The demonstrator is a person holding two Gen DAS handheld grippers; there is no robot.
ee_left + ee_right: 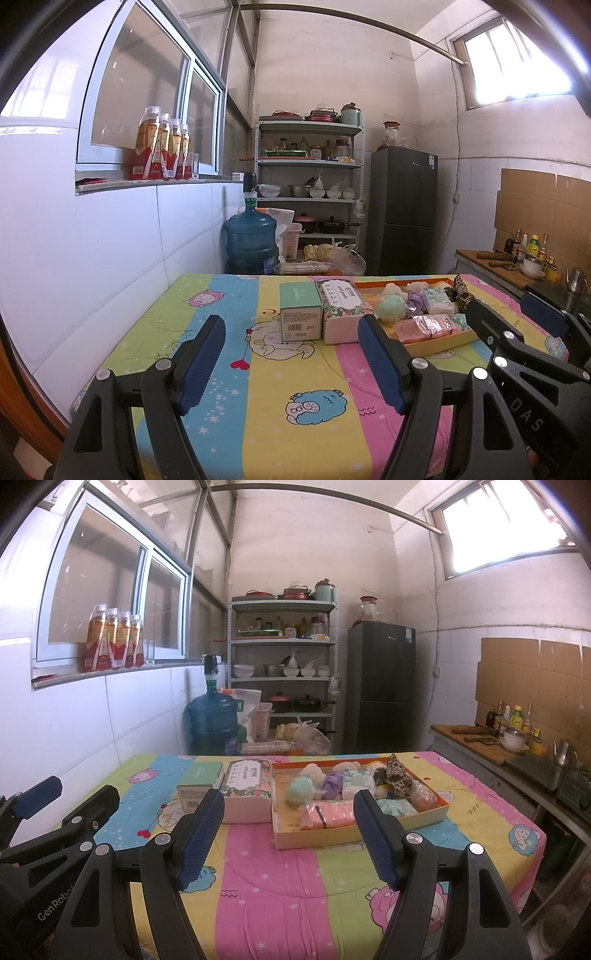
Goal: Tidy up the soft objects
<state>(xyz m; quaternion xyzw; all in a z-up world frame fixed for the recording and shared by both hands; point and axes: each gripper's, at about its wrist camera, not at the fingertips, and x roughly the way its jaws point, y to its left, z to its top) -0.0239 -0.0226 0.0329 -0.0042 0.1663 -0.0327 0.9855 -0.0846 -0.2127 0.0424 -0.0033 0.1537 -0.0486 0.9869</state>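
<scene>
Shallow tray (360, 840) of soft items lies straight ahead of right gripper (288, 834), farther right of left gripper (291, 358); both wide open, empty.

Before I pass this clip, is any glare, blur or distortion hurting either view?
Left wrist view: upper-right window blown out, wall tiles bowed by the fisheye, tray of soft items sharp. Right wrist view: same window overexposed, edges curved and vignetted, tray evenly lit, no motion blur.
</scene>
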